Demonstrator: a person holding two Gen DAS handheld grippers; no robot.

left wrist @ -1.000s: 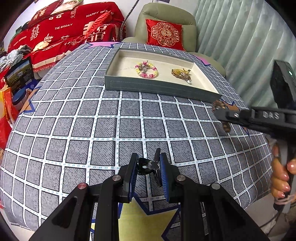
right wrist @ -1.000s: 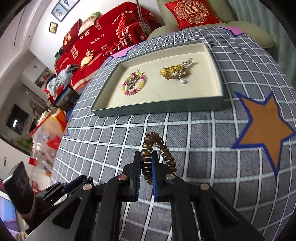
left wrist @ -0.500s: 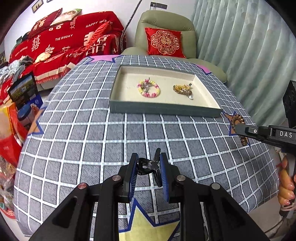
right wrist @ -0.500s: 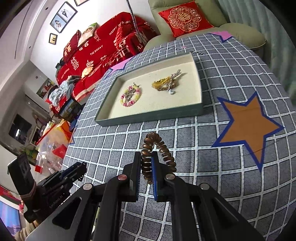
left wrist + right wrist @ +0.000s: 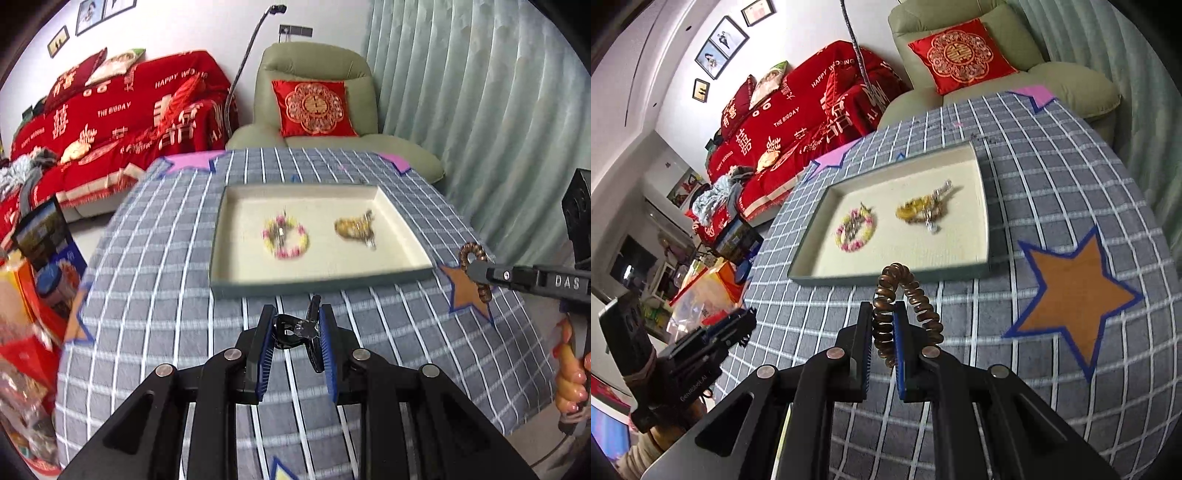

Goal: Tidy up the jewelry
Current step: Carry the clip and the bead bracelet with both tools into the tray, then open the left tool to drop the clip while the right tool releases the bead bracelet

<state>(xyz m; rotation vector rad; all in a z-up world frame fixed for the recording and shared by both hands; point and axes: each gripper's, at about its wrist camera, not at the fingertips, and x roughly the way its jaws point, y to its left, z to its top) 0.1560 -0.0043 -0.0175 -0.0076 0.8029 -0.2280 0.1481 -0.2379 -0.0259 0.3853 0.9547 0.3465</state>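
A black hair clip point(image 5: 295, 330) is pinched between the blue pads of my left gripper point(image 5: 296, 314), held above the checked tablecloth just in front of the tray. My right gripper point(image 5: 882, 310) is shut on a brown spiral coil band point(image 5: 886, 291), whose loop arches over its right finger. In the left wrist view the right gripper point(image 5: 474, 271) hovers beside the tray's right front corner with the brown coil band point(image 5: 470, 251). The grey tray point(image 5: 321, 282) with a cream lining holds a pink-and-yellow bead bracelet point(image 5: 284, 238) and a yellow-brown piece point(image 5: 356, 229). The left gripper point(image 5: 742, 321) shows at lower left in the right wrist view.
An orange star patch point(image 5: 1071, 291) lies on the cloth right of the tray point(image 5: 886, 277). A green armchair with a red cushion point(image 5: 314, 107) stands behind the table, a red-covered sofa point(image 5: 122, 118) to its left. Bags and boxes point(image 5: 40, 258) crowd the floor left of the table. A curtain hangs at right.
Both grippers have risen from the table with their pieces still held. The tray now sits closer to both sets of fingertips in the views, and more of the room shows.
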